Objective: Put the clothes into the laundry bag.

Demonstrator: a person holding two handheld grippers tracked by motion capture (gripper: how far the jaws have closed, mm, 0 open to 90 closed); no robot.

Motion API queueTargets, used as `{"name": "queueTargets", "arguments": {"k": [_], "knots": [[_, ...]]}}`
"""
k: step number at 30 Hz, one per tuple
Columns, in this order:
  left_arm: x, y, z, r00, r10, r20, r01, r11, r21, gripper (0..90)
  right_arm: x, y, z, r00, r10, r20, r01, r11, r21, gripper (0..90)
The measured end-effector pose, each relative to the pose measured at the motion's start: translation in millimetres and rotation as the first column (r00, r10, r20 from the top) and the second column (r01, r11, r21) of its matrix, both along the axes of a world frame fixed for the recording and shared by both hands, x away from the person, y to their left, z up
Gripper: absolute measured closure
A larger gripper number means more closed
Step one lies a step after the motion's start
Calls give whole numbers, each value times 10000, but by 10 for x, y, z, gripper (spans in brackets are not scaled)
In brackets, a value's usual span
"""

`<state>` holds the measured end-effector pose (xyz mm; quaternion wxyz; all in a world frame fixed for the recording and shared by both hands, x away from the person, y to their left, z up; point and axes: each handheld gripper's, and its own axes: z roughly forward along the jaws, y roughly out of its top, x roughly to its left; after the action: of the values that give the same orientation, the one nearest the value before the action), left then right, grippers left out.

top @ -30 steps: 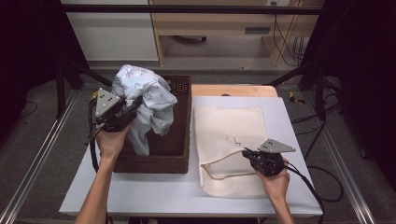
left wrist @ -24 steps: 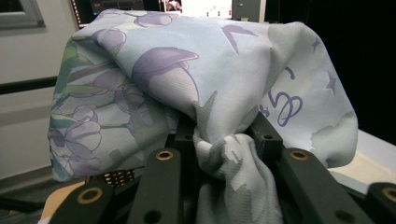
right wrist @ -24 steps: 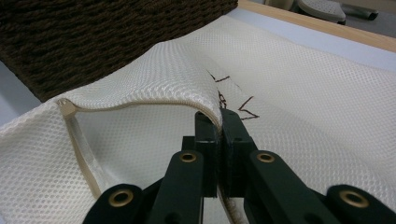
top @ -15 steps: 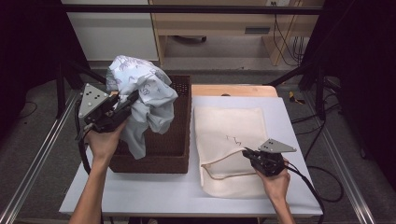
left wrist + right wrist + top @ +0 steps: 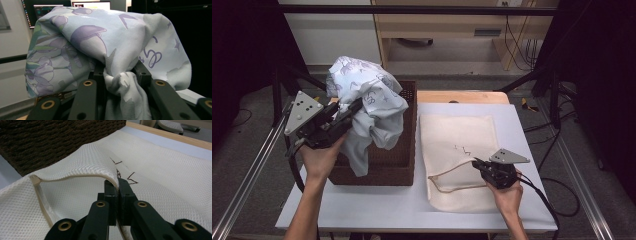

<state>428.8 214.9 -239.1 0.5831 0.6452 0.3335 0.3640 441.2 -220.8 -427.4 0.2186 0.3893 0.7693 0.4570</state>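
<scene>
The floral garment (image 5: 372,107) is light, limp cloth that slumps wherever it is unsupported, so a bunched fold gives the surest hold. The left gripper (image 5: 343,120) clamps such a fold, holding it above the wicker basket (image 5: 404,150) at the table's left edge (image 5: 287,210), its long axis hanging downward. The right gripper (image 5: 478,164), jaws pinched tight, lifts the mesh bag (image 5: 462,135) by its open rim near the table's right front.

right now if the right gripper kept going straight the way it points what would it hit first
Probably the wicker basket. The right gripper, shut on the mesh bag's lifted edge, points left across the bag's opening toward the basket's side, though depth is hard to judge.
</scene>
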Motion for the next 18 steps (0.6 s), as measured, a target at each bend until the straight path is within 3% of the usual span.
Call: {"name": "queueTargets", "arguments": {"k": [9, 18], "knots": [[-208, -125, 59, 9970, -769, 80, 769, 9970, -85, 692, 2, -1, -1, 10000, 2, 21, -2, 10000, -38, 872], [-325, -366, 16, 9863, -1646, -47, 1647, 9863, 65, 691, 1, -6, 6, 10000, -24, 40, 24, 10000, 16, 872]]}}
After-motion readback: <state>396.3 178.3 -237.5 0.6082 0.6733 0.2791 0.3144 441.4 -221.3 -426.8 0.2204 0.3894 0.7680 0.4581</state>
